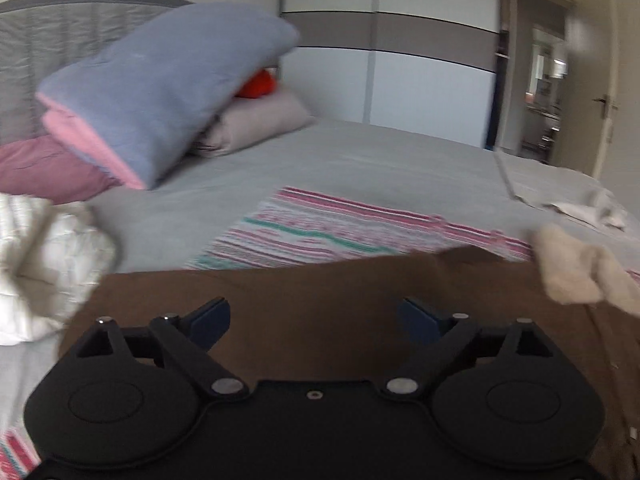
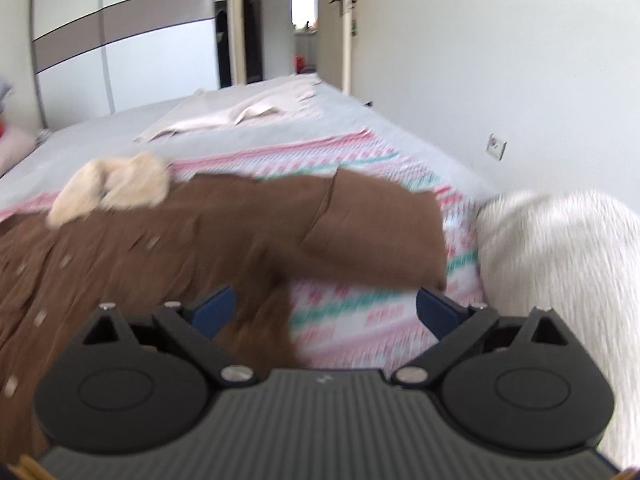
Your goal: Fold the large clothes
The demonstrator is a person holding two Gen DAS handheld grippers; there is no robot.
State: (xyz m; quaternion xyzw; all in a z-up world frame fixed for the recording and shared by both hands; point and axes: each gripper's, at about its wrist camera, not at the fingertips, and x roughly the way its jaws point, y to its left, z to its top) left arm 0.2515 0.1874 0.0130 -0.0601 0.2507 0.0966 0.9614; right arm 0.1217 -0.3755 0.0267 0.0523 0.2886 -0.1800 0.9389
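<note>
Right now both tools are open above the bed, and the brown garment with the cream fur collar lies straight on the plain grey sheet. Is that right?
Not quite. The brown garment with its cream fur collar lies on the pink and green striped blanket, not straight on the grey sheet; the right wrist view shows it. The left tool and right tool are indeed open.

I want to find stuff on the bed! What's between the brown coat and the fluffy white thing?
In the right wrist view, only the striped pink and green blanket shows between the brown coat and the fluffy white thing; nothing else lies there.
</note>
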